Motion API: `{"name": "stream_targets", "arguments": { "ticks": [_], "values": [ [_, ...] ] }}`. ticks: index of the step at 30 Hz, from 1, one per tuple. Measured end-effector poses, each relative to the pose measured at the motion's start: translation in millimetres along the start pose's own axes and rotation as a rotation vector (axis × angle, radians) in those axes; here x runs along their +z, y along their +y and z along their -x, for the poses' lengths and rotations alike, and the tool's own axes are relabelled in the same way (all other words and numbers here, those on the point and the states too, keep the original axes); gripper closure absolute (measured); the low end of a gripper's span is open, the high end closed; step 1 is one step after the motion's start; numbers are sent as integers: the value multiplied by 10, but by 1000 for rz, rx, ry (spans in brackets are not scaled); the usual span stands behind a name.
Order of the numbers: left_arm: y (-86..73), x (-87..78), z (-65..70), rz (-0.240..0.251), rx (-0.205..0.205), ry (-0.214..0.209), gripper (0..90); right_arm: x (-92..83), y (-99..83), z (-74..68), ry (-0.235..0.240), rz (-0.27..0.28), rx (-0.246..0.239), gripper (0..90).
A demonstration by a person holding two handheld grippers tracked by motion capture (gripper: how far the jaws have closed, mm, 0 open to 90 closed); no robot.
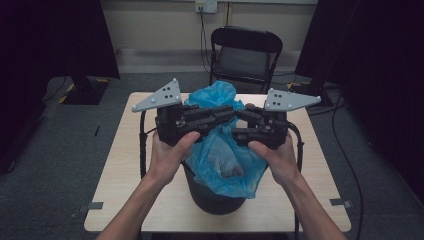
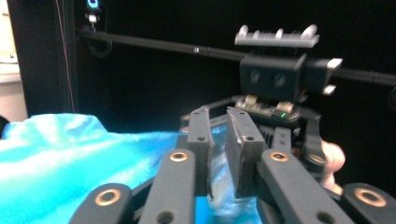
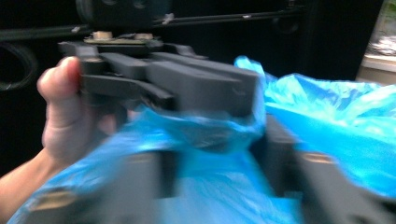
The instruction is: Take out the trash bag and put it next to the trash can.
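Note:
A blue plastic bag (image 1: 220, 150) lines a dark round bin (image 1: 215, 202) that stands on the wooden table (image 1: 125, 165). Two hands hold the grippers tip to tip above the bag's bunched top. My left gripper (image 1: 227, 114) points right. In the left gripper view its jaws (image 2: 219, 114) stand a narrow gap apart, with thin bag film (image 2: 219, 179) between them, and the pads do not press on it. My right gripper (image 1: 241, 121) points left. In the blurred right gripper view its jaws (image 3: 219, 154) stand well apart, with blue bag (image 3: 327, 116) draped over and between them.
A black folding chair (image 1: 245, 55) stands behind the table. Cables run across the grey floor at the right (image 1: 345, 150). Dark curtains hang at both sides. The bin stands near the table's front edge, with bare tabletop to its left and right.

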State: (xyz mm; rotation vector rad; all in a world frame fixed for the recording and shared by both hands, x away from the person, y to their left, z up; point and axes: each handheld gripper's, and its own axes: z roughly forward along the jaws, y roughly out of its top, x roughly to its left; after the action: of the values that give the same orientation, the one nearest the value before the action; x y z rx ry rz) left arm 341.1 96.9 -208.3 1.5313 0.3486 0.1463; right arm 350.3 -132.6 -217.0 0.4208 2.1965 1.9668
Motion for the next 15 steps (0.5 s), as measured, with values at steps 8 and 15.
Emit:
{"name": "stream_targets", "arguments": {
  "ticks": [8, 15],
  "values": [
    [-74, -224, -90, -12, 23, 98, 365, -75, 51, 95, -13, 57, 5, 900],
    [-140, -26, -180, -64, 28, 77, 421, -36, 236, -19, 10, 92, -19, 900]
  ]
}}
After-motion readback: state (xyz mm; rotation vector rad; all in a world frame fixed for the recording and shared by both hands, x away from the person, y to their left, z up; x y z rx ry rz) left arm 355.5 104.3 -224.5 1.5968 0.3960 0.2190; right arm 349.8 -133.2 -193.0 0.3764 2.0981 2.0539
